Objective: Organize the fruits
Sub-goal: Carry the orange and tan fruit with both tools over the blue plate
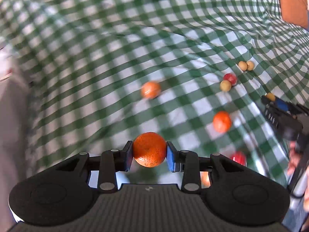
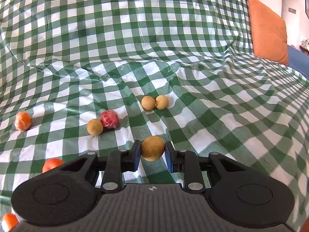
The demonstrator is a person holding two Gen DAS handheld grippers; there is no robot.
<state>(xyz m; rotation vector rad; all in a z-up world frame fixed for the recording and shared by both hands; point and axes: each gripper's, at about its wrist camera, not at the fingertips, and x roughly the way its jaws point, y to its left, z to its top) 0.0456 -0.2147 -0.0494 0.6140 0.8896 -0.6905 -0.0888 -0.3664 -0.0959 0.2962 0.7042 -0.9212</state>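
My left gripper (image 1: 149,152) is shut on an orange (image 1: 149,149), held above the green checked cloth (image 1: 96,48). Two more oranges (image 1: 150,89) (image 1: 222,121) lie on the cloth ahead. My right gripper (image 2: 151,151) is shut on a tan round fruit (image 2: 153,148); it also shows at the right of the left wrist view (image 1: 275,101). Ahead of it lie a pair of tan fruits (image 2: 148,103) (image 2: 162,102), a red fruit (image 2: 109,119) touching another tan fruit (image 2: 94,127), and an orange (image 2: 23,121) far left.
An orange cushion (image 2: 268,29) leans at the back right. The cloth (image 2: 173,38) is wrinkled and rises at the back. More oranges (image 2: 52,164) (image 2: 8,221) lie low left of the right gripper. A red fruit (image 1: 238,157) lies behind the left gripper's right finger.
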